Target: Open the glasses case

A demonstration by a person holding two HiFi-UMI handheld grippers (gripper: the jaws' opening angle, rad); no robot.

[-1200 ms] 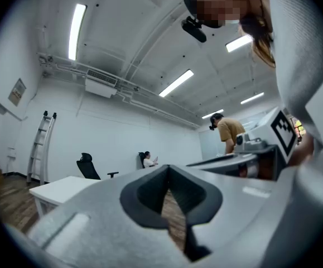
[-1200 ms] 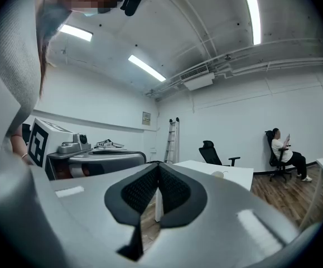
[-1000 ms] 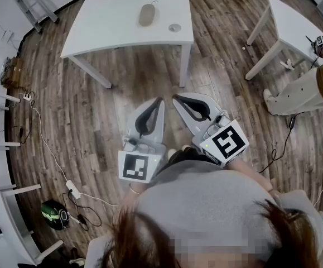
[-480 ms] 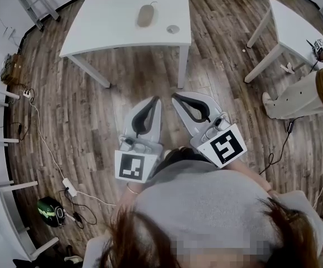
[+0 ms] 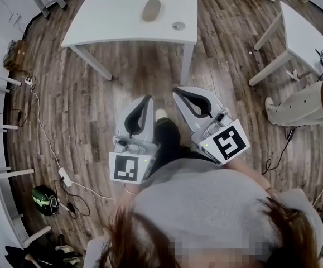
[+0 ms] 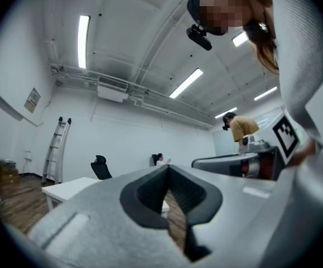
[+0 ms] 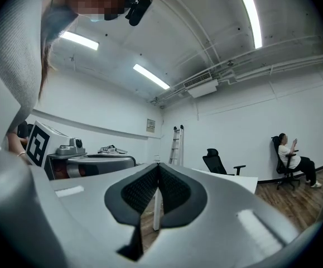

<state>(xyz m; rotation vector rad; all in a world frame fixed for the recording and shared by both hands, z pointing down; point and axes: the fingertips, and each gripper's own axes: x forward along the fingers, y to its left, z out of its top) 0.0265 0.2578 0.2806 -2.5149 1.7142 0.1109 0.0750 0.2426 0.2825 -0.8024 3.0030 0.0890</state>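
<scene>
The glasses case (image 5: 152,9) is a tan oval lying shut on the white table (image 5: 111,21) far ahead of me, with a small round grey object (image 5: 178,25) to its right. I hold both grippers level over the wooden floor, well short of the table. The left gripper (image 5: 148,97) is shut with nothing between its jaws, and the left gripper view (image 6: 167,167) shows its tips meeting. The right gripper (image 5: 176,91) is also shut and empty, its tips closed in the right gripper view (image 7: 158,165). Neither gripper view shows the case.
The table's near leg (image 5: 188,60) stands just ahead of the grippers. A second white table (image 5: 306,32) and a standing person (image 5: 312,102) are at the right. Cables (image 5: 49,149) trail over the floor at the left. A ladder (image 7: 175,144), office chair (image 7: 217,162) and seated person (image 7: 289,155) line the far wall.
My leg and shoe have come into view between the two grippers. The table sits a little higher in the head view. Both grippers stay shut and close together.
</scene>
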